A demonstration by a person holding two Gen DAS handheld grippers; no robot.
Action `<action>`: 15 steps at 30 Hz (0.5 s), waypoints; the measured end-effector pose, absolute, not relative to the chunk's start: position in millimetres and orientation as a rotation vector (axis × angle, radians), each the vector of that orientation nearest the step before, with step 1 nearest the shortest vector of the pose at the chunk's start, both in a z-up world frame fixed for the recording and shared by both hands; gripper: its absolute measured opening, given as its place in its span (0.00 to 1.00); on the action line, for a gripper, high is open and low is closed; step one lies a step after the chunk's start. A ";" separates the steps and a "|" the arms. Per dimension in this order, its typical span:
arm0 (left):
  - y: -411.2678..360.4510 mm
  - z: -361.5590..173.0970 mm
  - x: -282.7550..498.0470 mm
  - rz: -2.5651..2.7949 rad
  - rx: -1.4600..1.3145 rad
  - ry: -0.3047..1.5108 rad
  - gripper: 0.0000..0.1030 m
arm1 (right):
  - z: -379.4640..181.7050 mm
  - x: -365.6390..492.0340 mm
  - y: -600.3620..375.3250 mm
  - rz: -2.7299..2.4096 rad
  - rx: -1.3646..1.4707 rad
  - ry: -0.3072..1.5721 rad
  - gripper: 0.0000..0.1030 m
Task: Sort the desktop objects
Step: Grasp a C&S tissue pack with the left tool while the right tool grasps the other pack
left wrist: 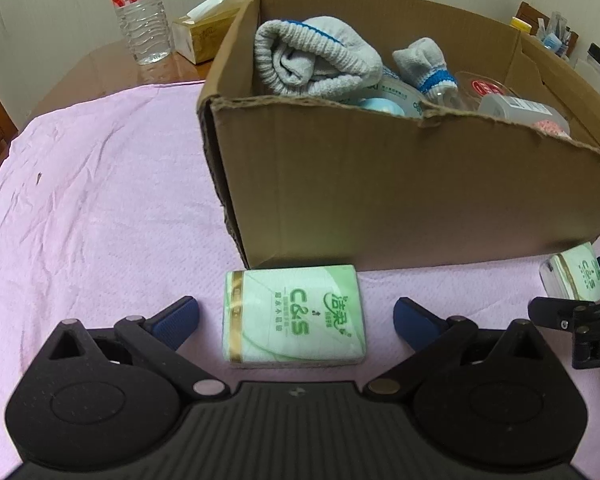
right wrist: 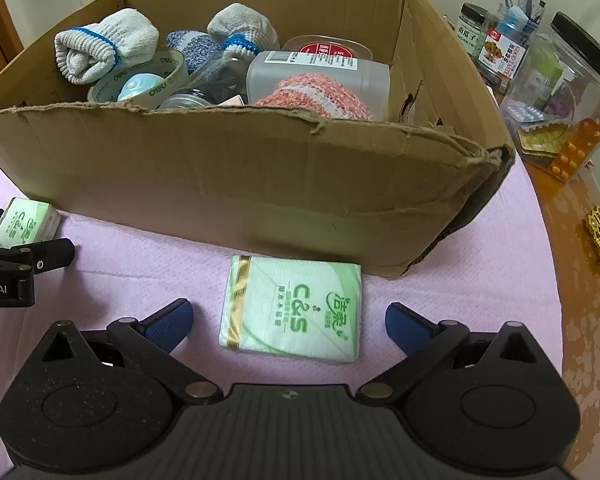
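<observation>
Between spread pads of left tool (left wrist: 296, 314), released: flat green tissue pack (left wrist: 294, 316) marked "C&S", on pink textured cloth (left wrist: 100, 208) covering worktop. Right tool (right wrist: 288, 320) likewise wide apart around second tissue pack (right wrist: 292, 308), untouched. Behind: torn corrugated cardboard box (right wrist: 240, 168) holding rolled knit socks (right wrist: 104, 44), "deli" tape roll (right wrist: 156, 80). Beyond: water bottle (left wrist: 140, 12), wooden tabletop (right wrist: 580, 280).

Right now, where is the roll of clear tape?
In the right wrist view, the tape roll lies inside the cardboard box, toward its left, just below the rolled grey sock, with a pale blue object in its middle.
</observation>
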State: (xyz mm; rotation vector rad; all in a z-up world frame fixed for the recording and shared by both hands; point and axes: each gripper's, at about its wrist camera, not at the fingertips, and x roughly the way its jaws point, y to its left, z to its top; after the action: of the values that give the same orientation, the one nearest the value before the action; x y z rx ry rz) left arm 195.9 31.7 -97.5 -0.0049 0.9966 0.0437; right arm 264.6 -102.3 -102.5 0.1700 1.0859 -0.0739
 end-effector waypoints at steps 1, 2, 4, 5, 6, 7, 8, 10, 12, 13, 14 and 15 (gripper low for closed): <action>31.3 -97.3 195.4 0.040 -0.005 0.999 0.99 | -103.8 267.9 -105.3 -0.076 0.171 1.085 1.00; 30.9 -97.2 194.9 0.038 -0.005 1.001 0.99 | -103.7 268.7 -104.8 -0.076 0.171 1.087 1.00; 29.4 -97.2 192.4 0.026 0.000 0.997 0.99 | -103.1 270.7 -104.5 -0.075 0.172 1.096 1.00; 29.1 -97.2 191.6 0.021 0.000 0.995 0.99 | -103.3 272.0 -103.5 -0.072 0.171 1.099 1.00; 29.3 -97.3 191.5 0.018 -0.003 0.992 0.99 | -103.0 271.8 -102.3 -0.065 0.168 1.101 1.00; 29.6 -97.4 192.6 0.015 -0.002 0.992 0.99 | -104.5 271.0 -99.8 -0.056 0.164 1.101 1.00; 30.2 -97.0 194.9 0.011 -0.001 0.995 0.97 | -104.5 271.1 -98.6 -0.049 0.159 1.099 1.00; 32.0 -95.4 198.6 0.007 -0.015 0.997 0.95 | -104.8 272.8 -97.9 -0.040 0.153 1.095 1.00; 31.8 -93.5 198.0 0.005 -0.022 0.992 0.87 | -104.4 274.9 -98.0 -0.040 0.154 1.101 1.00; 30.5 -92.5 197.1 0.001 -0.021 0.991 0.85 | -103.6 274.9 -97.9 -0.041 0.154 1.100 0.98; 29.1 -92.2 194.8 -0.001 -0.020 0.989 0.80 | -102.6 274.2 -97.4 -0.041 0.153 1.098 0.95; 27.9 -91.4 193.2 -0.001 -0.018 0.987 0.75 | -101.3 273.1 -96.7 -0.039 0.151 1.096 0.91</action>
State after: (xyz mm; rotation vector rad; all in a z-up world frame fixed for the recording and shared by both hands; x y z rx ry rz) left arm 193.2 27.9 -91.4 -0.0184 0.9874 -0.0013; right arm 273.1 -96.7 -101.3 0.1510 1.0962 -0.0387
